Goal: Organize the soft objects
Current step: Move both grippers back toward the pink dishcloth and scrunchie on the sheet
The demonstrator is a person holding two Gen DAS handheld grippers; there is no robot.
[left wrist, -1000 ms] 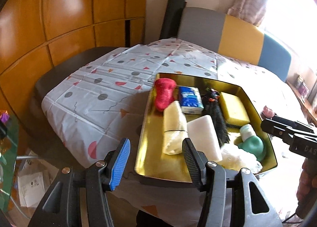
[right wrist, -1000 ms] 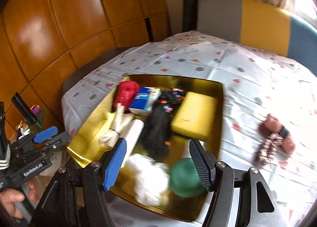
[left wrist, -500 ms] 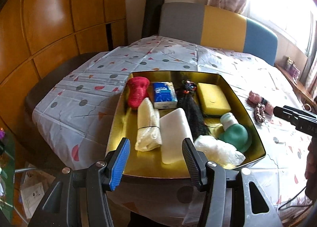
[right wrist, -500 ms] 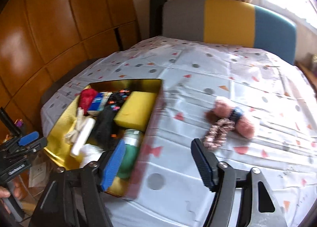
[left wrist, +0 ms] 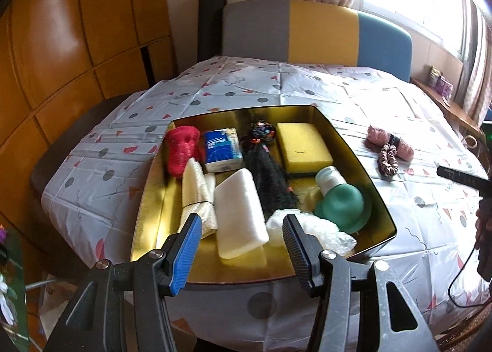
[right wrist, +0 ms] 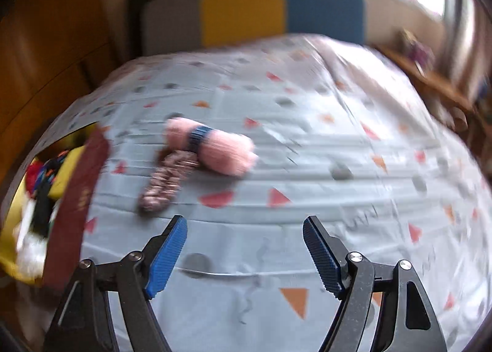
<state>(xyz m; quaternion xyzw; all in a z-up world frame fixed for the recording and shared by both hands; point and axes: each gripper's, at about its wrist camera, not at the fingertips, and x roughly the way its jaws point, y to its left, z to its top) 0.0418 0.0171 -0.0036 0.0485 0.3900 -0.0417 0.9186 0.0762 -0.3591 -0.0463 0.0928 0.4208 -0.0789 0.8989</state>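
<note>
The gold tray [left wrist: 353, 149] near the table's left edge is full; a pink roll [right wrist: 221, 149] and scrunchie [right wrist: 163, 183] lie beside it. The empty right gripper [right wrist: 244, 247], jaws opening, probably reaches for them; the left gripper [left wrist: 241, 244] hovers half-open, empty.

gold tray [left wrist: 366, 161] of soft items on patterned tablecloth [left wrist: 215, 100], left claw [left wrist: 241, 247] empty, apart, above its near edge
</note>
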